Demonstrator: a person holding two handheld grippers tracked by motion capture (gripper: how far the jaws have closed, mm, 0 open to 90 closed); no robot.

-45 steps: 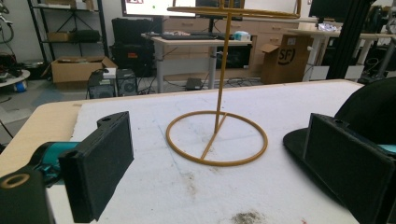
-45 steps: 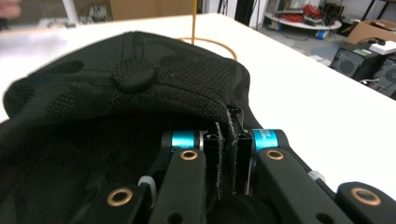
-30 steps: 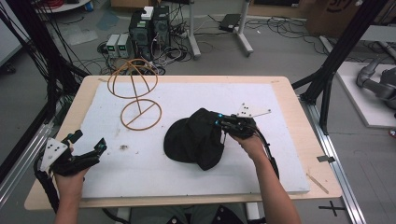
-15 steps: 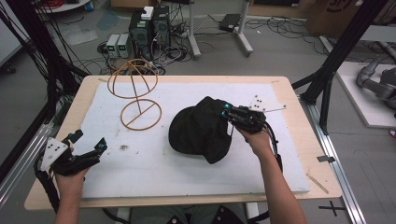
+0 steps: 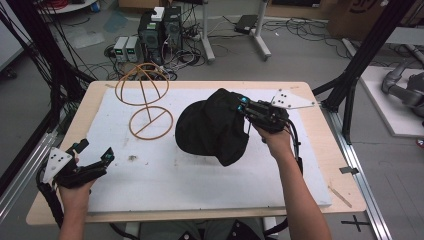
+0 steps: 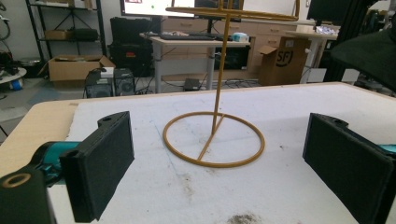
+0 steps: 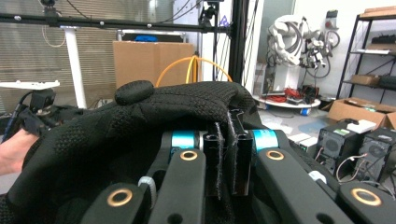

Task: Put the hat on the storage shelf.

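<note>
Black cap (image 5: 215, 127) hangs at centre frame, lifted off the white mat (image 5: 200, 175), its edge pinched between the clenched jaws of the right gripper (image 5: 245, 107) just right of it. Left gripper (image 5: 97, 160), lower left, rests spread wide, facing the wire hat stand (image 5: 145, 107).

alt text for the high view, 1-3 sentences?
The right gripper holds a black cap lifted over a white-covered table, beside a gold wire hat stand. The left gripper rests open near the table's front left corner. Cables and equipment lie on the floor behind.
</note>
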